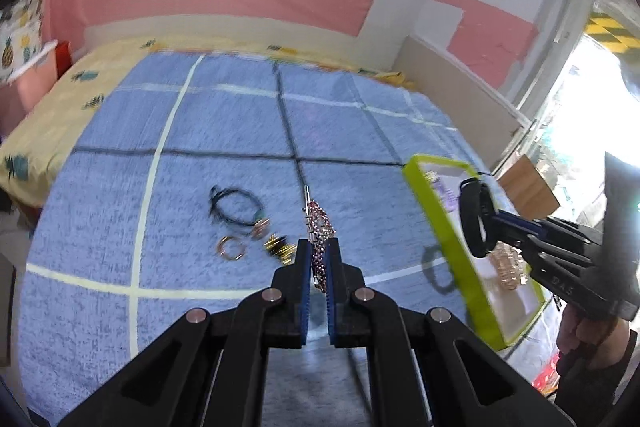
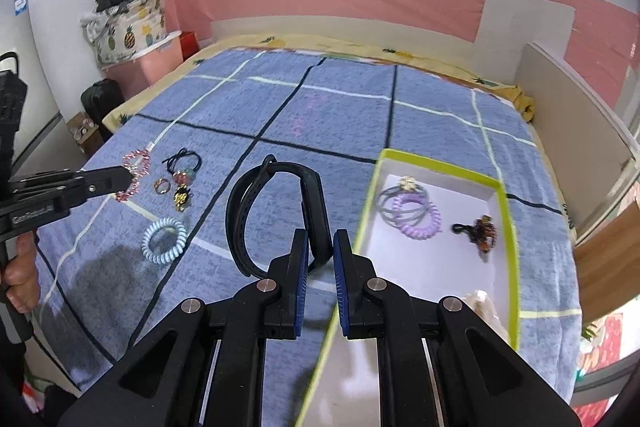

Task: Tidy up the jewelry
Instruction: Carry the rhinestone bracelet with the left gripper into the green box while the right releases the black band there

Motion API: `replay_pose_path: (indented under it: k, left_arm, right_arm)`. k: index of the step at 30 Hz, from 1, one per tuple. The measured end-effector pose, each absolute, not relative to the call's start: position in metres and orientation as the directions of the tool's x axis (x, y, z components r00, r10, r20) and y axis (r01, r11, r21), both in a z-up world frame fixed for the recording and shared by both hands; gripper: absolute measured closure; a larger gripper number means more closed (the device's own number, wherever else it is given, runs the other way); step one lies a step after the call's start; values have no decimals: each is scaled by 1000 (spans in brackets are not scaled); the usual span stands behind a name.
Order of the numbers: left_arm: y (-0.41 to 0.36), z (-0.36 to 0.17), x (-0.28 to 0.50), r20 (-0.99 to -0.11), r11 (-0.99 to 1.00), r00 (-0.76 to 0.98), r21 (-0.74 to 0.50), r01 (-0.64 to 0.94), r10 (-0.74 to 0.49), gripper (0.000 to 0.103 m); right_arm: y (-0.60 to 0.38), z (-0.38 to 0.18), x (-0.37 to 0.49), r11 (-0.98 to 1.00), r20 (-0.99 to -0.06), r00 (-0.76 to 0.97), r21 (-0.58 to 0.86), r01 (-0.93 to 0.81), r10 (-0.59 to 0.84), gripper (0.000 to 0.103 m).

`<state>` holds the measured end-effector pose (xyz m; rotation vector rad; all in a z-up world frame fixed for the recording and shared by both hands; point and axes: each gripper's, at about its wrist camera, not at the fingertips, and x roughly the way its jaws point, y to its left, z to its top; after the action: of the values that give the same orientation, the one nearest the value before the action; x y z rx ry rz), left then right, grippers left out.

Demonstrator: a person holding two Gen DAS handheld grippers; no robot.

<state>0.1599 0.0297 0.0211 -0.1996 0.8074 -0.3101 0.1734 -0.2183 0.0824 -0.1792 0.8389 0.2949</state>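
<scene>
The left claw is clenched on a pink beaded bracelet running from between its tips toward 12 o'clock, above the blue blanket. The right claw grips a black wristband looping toward its 11 o'clock, beside the green-rimmed tray at 2 o'clock.

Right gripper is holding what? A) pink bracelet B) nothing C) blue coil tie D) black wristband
D: the right gripper is shut on the black wristband, held above the blanket beside the box; the pink bracelet is in the left gripper.
</scene>
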Motion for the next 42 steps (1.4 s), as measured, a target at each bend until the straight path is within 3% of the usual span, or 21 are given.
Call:
replay_pose_path:
  k: [17, 42]
  left_arm:
    - [-60, 64, 158, -598, 877, 650, -229, 423, -469, 96]
    - [-139, 36, 171, -647, 816, 554, -195, 544, -524, 96]
  right_arm:
    - [-297, 109, 134, 982, -711, 697, -48, -182, 95, 90]
    - [-321, 52, 101, 980, -797, 594, -9, -199, 113, 90]
